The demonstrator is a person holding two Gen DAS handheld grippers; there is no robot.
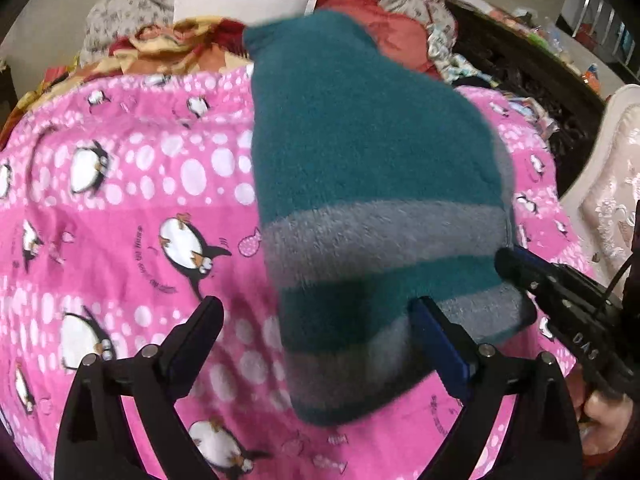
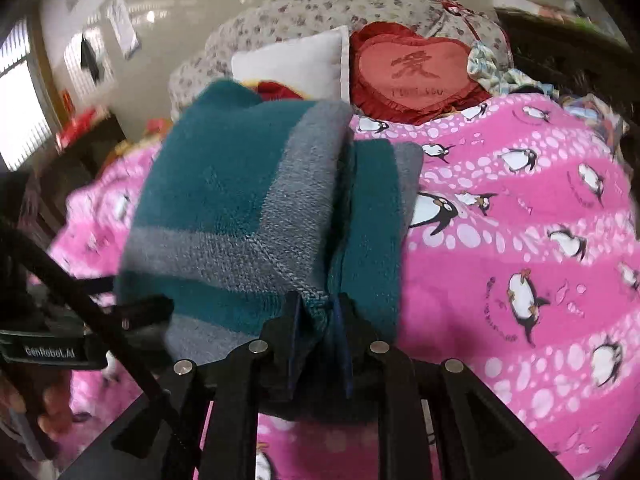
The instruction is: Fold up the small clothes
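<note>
A fuzzy teal and grey striped sock lies along the pink penguin blanket. My left gripper is open, its fingers either side of the sock's striped near end, empty. My right gripper is shut on a fold of the same sock at its grey knit edge and lifts it off the blanket. The right gripper also shows at the right edge of the left wrist view, pinching the sock's right side.
A white pillow, a red heart cushion and a floral quilt lie at the bed's far end. A dark wood cabinet stands at the right. The pink blanket stretches right of the sock.
</note>
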